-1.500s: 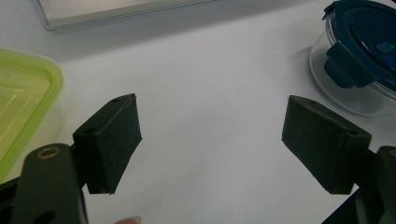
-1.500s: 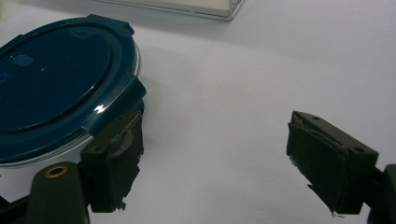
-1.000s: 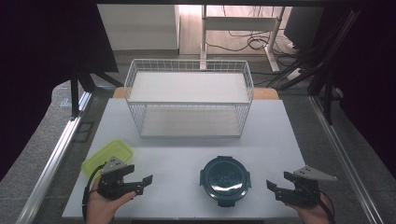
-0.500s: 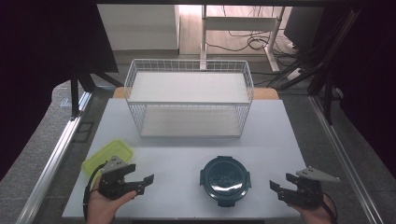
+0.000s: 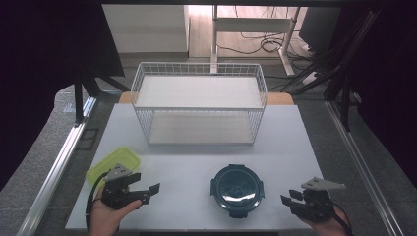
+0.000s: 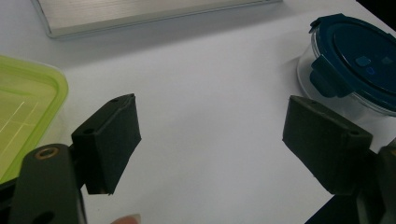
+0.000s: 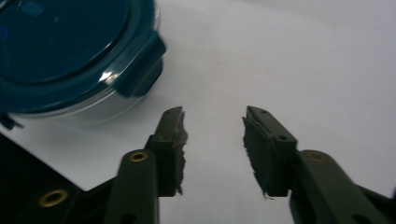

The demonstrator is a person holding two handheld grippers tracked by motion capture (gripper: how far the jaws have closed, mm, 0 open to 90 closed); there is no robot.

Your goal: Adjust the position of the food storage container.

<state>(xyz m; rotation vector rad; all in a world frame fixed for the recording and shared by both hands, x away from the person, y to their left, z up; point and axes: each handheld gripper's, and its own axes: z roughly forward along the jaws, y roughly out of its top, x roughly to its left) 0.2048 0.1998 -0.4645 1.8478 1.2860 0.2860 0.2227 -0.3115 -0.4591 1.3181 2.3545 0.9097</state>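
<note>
Left tongs (image 5: 150, 191): jaws standing wide apart, nothing between them; hovering low over the white table (image 5: 196, 162), pointing toward the round container (image 5: 237, 189), which is lying well off to their right.
Right tongs (image 5: 290, 202): jaws partly apart and empty, having just been closing in; pointing toward the same container from its other side, near it but not touching.
Round container: sitting on the table between the two tongs, nearer the right pair; dark blue clip lid on and latched down, clear body below. Likely the thing being approached, since both pairs are aiming at it.
Green container (image 5: 113, 163): lying just behind and beside the left tongs, flat on the table; seemingly waiting its turn.
Wire rack (image 5: 199, 103): standing well beyond both tongs at the table's far side, both shelves bare; probably where the containers are heading.
Hard to make out: what the round container is holding, as the lid is blocking it; the green container's contents, as its edge is cut off in the left gripper view; hands are cropped at the high view's bottom edge.
</note>
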